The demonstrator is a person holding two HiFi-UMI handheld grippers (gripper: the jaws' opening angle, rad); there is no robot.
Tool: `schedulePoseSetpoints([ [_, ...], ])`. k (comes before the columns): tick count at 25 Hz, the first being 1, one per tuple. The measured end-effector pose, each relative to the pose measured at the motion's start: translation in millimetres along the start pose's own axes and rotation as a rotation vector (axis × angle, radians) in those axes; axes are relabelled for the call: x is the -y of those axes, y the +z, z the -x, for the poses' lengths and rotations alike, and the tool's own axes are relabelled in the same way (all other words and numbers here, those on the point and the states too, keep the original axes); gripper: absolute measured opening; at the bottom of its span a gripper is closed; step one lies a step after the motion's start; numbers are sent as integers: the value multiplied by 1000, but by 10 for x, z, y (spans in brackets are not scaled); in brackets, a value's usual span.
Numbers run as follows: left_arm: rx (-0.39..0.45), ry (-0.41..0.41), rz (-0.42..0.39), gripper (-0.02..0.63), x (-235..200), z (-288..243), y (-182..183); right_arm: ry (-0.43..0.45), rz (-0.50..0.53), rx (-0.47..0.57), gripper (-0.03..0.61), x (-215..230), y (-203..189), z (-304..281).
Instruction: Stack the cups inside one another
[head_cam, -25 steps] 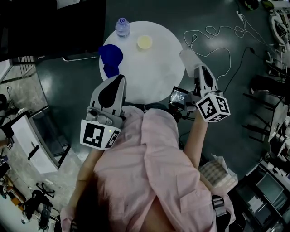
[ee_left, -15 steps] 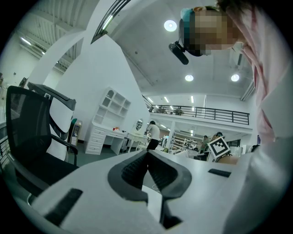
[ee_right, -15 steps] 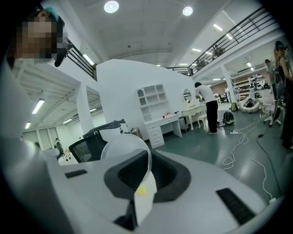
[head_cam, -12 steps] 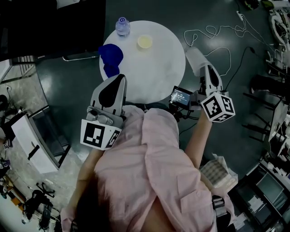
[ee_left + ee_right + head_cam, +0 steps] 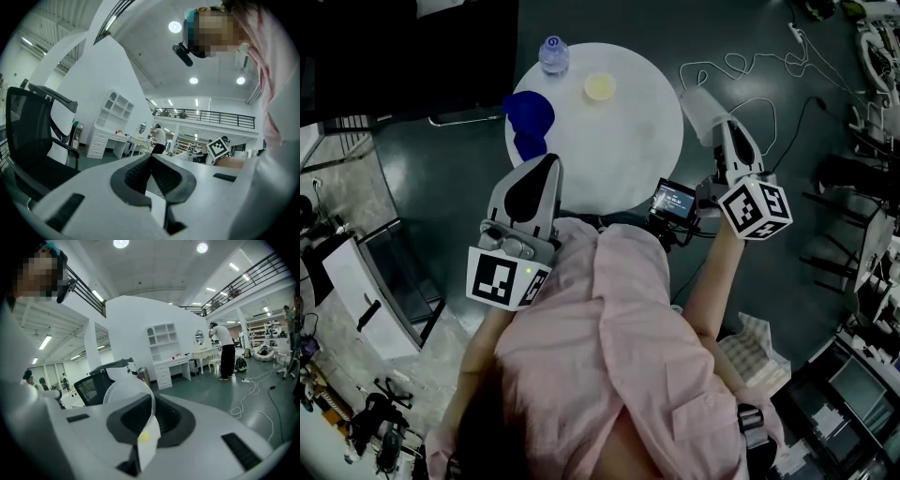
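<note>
Clear cup (image 5: 698,103) hangs pinched by its rim in the right gripper (image 5: 719,131), just off the table's (image 5: 619,150) right edge — blue cups (image 5: 528,120) sit at its left edge. Left gripper (image 5: 546,164) is closed, empty.

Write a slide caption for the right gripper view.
Right gripper shut on the wall of a clear plastic cup, held up in a bright white hall.
</note>
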State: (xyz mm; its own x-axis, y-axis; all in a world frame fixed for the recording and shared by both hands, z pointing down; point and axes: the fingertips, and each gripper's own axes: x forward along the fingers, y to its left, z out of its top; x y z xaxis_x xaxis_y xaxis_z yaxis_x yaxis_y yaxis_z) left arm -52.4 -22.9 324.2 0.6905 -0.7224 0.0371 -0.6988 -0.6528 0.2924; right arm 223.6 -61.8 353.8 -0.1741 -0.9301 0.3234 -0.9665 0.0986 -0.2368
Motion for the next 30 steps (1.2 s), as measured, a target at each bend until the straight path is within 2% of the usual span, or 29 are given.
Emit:
schedulePoseSetpoints([
  [18, -3, 2, -1, 18, -23, -11, -6, 132, 59, -104, 38, -300, -132, -423],
  [30, -3, 8, 6, 17, -58, -10, -6, 183, 114, -164, 38, -416, -220, -626],
])
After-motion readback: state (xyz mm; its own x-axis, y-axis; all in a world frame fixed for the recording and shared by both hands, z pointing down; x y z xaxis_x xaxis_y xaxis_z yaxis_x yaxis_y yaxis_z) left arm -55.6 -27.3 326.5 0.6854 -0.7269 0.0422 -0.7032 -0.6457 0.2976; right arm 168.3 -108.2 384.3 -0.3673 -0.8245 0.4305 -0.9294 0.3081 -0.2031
